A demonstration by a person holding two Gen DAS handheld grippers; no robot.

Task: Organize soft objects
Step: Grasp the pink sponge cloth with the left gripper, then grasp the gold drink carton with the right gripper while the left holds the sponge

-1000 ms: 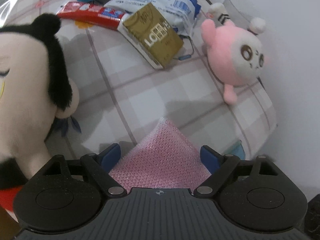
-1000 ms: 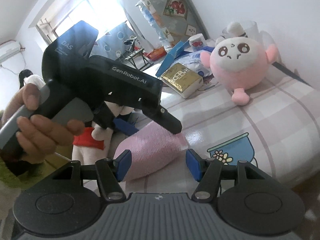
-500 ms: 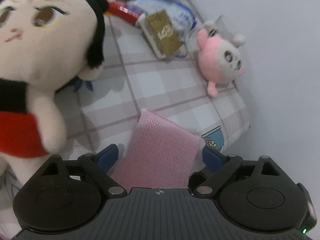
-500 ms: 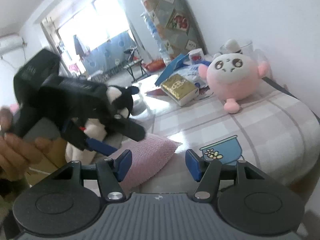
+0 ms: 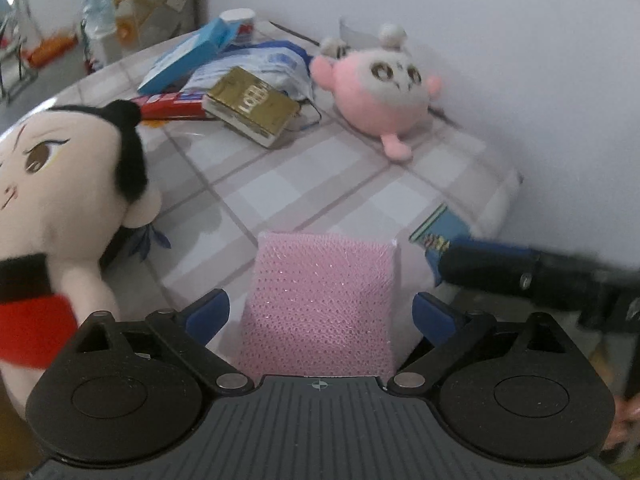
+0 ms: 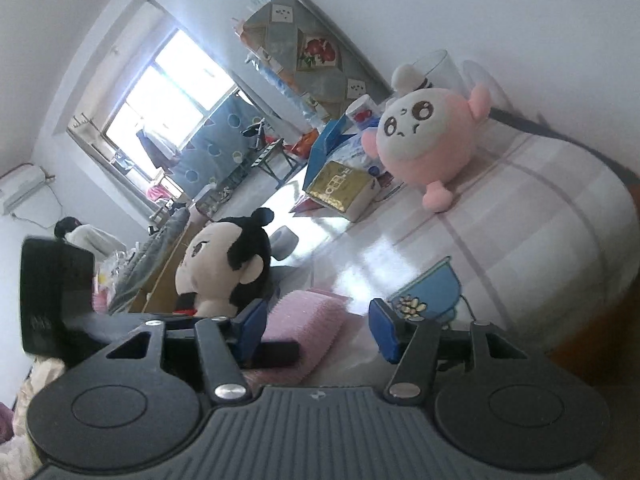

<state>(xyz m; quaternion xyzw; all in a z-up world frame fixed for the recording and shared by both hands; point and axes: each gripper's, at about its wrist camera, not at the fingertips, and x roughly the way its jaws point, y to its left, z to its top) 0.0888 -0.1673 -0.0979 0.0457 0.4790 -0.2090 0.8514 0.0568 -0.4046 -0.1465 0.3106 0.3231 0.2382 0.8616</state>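
Left gripper [image 5: 320, 312]: spread wide and released; blue pads stand clear on both sides of the pad between them, gripping nothing.
Pink sponge: a flat, square pink mesh-covered scouring pad [image 5: 320, 300] lies on the checked cloth directly ahead of the left gripper, squarely between its jaws, its far edge away from the camera.
Right gripper [image 6: 318, 330]: partly spread and empty; the same pad [image 6: 308, 320] sits just ahead toward its left finger, untouched. Its blurred dark finger [image 5: 520, 276] reaches in from the right of the left gripper.
Table: a pale checked tablecloth [image 5: 320, 176] with a blue bowl print just right of the pad.
Doll: a plush doll with black hair, cream face and red scarf [image 5: 60, 184] lies just left of the left gripper.
Farther: a gold tissue pack [image 5: 256, 104], red tube, blue box and white packet clustered ahead-left.
Farthest: a round pink-and-white plush animal [image 5: 380, 92] against the wall, ahead-right.
Step in hand (judgement): picking up or placing the pad.
Doing it well: keep the pad centred, close evenly on its two side edges, squeeze lightly since it likely compresses, and keep the two grippers apart, clear of the doll.
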